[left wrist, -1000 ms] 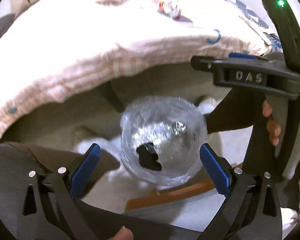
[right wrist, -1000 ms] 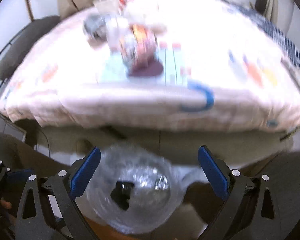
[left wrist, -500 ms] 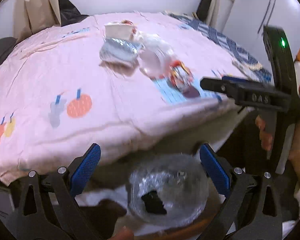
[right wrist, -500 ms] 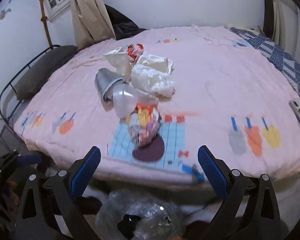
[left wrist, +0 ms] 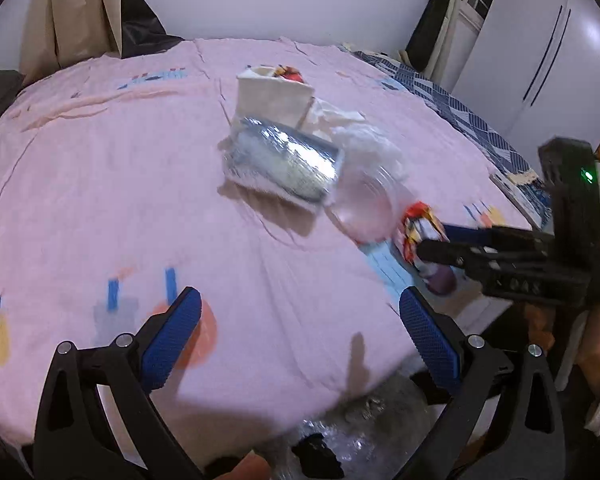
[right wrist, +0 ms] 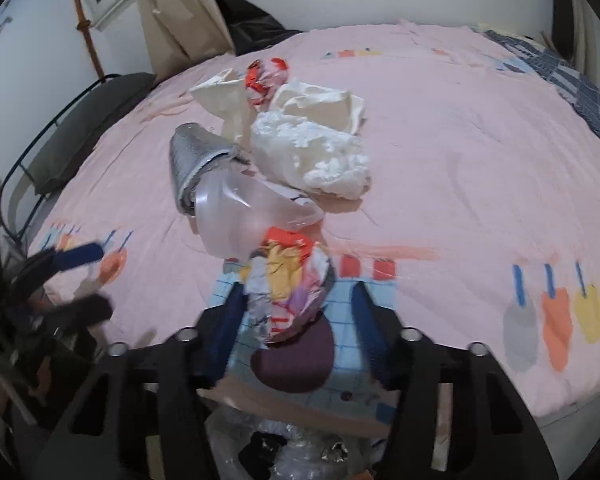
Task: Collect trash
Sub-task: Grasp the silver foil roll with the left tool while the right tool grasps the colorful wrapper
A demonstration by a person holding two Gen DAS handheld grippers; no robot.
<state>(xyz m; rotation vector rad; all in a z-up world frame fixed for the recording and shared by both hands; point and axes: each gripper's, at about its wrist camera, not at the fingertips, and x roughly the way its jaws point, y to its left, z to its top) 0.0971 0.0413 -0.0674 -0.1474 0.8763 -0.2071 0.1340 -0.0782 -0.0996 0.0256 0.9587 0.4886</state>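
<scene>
Crumpled multicoloured wrapper (right wrist: 288, 284) | on pink bedspread (right wrist: 439, 168) | between closing jaws

We see left tongs (left wrist: 300, 332) spread wide over pink bed (left wrist: 100, 200), nothing between; silver foil pouch (left wrist: 284, 164) mid-bed; right tongs (left wrist: 431, 246) closing around crumpled colourful wrapper (left wrist: 413, 226); clear bag (left wrist: 359, 440) below bed edge.

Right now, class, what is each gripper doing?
Left gripper: open, holding nothing, over the pink bedspread.
Right gripper: jaws closing around the crumpled colourful wrapper; pads not clearly pressing it yet.
</scene>
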